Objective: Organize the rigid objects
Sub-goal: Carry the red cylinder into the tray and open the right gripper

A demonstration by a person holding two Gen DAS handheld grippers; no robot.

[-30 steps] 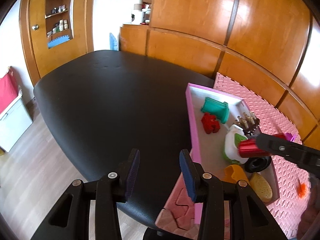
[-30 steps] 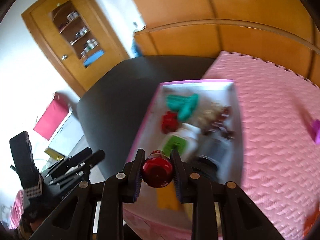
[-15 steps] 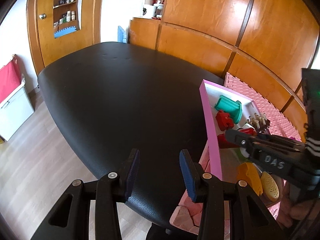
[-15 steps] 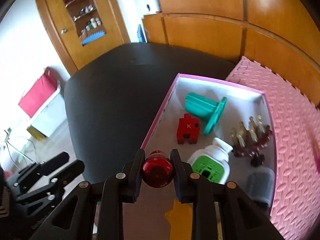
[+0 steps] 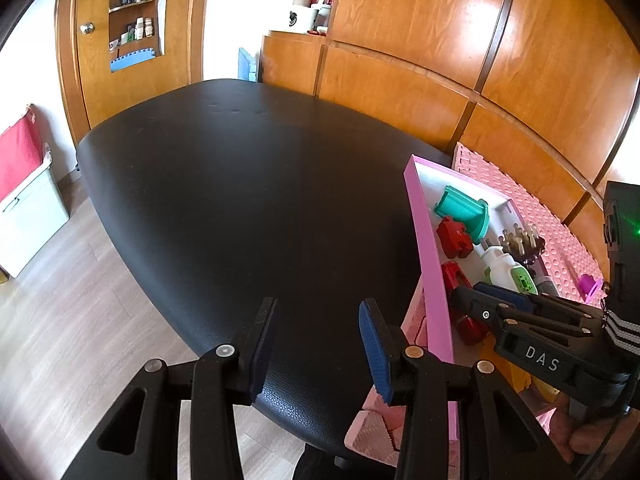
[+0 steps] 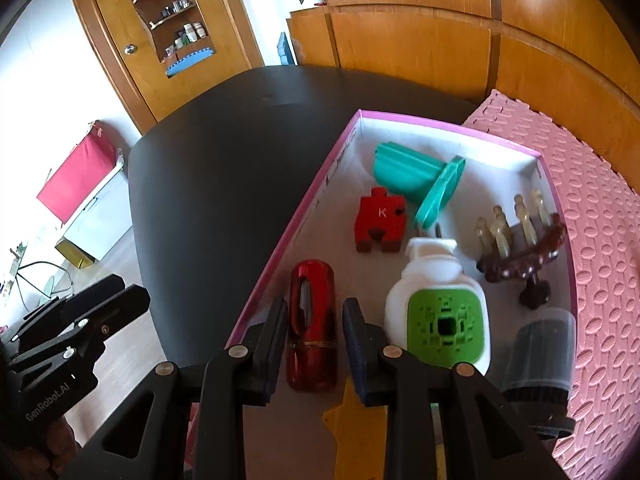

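A shiny red cylinder [image 6: 312, 328] lies flat in the pink-rimmed box [image 6: 280, 248], near its left wall. My right gripper [image 6: 314, 320] is open, its fingers on either side of the cylinder with small gaps, not squeezing it. It shows in the left wrist view [image 5: 466, 300] over the cylinder [image 5: 454, 276]. My left gripper [image 5: 316, 340] is open and empty above the black table [image 5: 240, 184], left of the box [image 5: 430, 256].
The box also holds a teal holder [image 6: 416, 176], a red block marked K [image 6: 380, 220], a white and green bottle [image 6: 440, 304], a dark brown comb [image 6: 520, 248], a black cylinder [image 6: 536, 352] and a yellow piece [image 6: 348, 432]. A pink foam mat [image 6: 600, 208] lies under and right of the box.
My right gripper carried the red cylinder down into the box, laid it flat by the left wall and opened. The left gripper stayed open and shifted slightly left.
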